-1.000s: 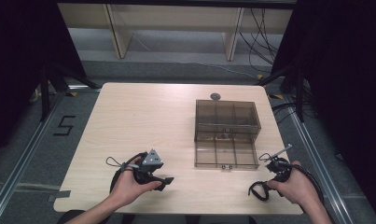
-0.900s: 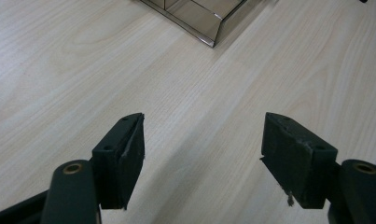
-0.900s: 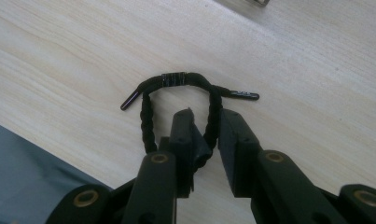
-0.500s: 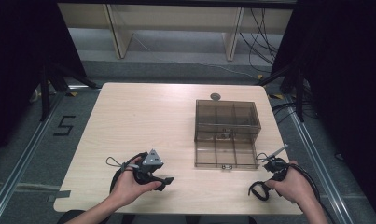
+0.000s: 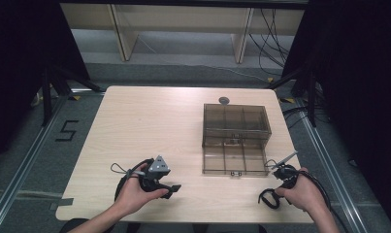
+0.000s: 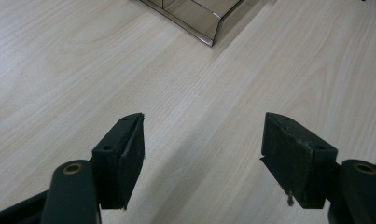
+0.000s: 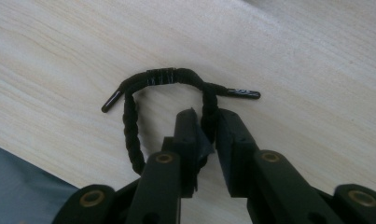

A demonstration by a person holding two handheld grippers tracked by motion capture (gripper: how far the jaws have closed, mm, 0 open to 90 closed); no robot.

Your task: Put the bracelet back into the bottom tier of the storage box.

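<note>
Nearest, the right gripper (image 7: 205,122) has just been closing its jaws on one strand of a black cord (image 7: 163,77) bent into an arch, both tipped ends pointing outward along the table (image 7: 59,42) near its front edge. Further left, the left gripper (image 6: 202,158) stands wide open, empty, level above the wood.

High view overhead, facing forward-down; gripper views close — shared table (image 5: 149,126).

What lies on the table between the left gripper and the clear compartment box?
Nothing: in the left gripper view, bare wood runs from the left gripper to the box corner; the high view agrees.
</note>
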